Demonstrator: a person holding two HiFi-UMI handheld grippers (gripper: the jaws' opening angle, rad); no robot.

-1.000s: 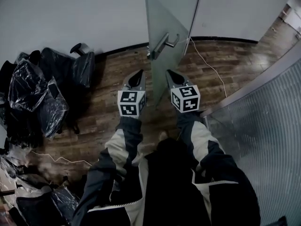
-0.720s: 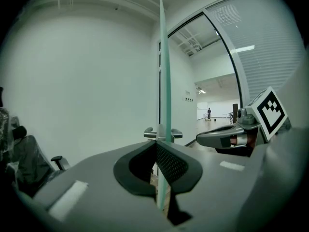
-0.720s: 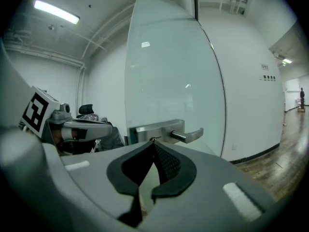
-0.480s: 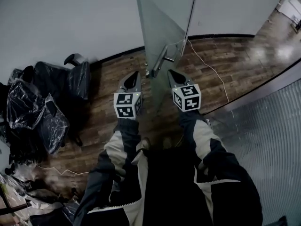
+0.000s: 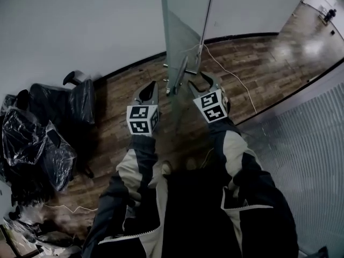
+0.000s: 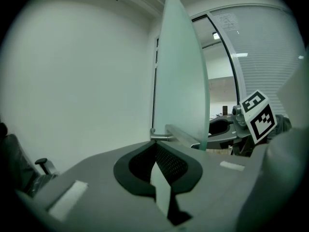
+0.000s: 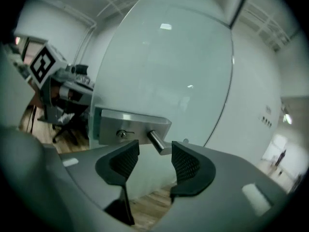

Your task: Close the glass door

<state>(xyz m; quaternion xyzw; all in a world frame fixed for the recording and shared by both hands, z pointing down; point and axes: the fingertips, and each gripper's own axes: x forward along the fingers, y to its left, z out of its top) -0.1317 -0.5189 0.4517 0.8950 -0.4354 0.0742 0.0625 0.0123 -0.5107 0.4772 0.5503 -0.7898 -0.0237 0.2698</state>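
Observation:
The frosted glass door stands ajar, seen nearly edge-on ahead of me. Its steel lever handle sticks out on both faces. My right gripper is on the door's right side, its jaws opening. In the right gripper view the handle's round stem runs from the lock plate into the gap between the pads of the right gripper, and neither pad presses on it. My left gripper is shut and holds nothing, just left of the door's edge, short of the handle.
Office chairs wrapped in black plastic crowd the left by the white wall. A white cable trails over the wooden floor right of the door. A ribbed glass partition runs along the right. A person stands far off.
Both grippers have moved forward up to the door. The right gripper's jaws, shut before, now stand apart around the handle's stem. The door shows more edge-on.

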